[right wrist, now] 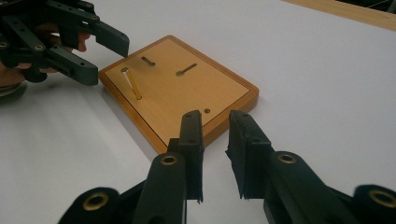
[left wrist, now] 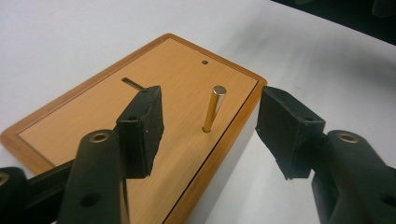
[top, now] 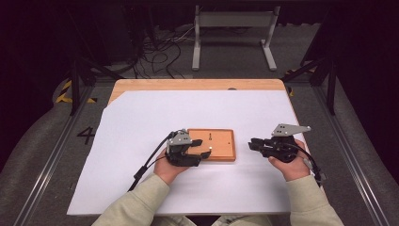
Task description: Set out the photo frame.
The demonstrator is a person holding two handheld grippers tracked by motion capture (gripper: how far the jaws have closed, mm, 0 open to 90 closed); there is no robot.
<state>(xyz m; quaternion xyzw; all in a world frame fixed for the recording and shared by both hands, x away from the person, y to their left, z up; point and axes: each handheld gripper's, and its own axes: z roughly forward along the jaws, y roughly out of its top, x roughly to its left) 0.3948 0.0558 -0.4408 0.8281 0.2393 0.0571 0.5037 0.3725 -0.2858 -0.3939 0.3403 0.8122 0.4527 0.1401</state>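
brass pin (left wrist: pixel 214 108) upright in board (left wrist: pixel 93 135), between open left gripper (left wrist: pixel 210 133) jaws

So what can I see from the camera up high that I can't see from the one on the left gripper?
The high view takes in the person's forearms, both grippers, left and right, the whole white sheet, the table edge and the floor cables. The left gripper view brings its own black fingers up close, open either side of the upright brass pin. Both show the wooden board and that pin.
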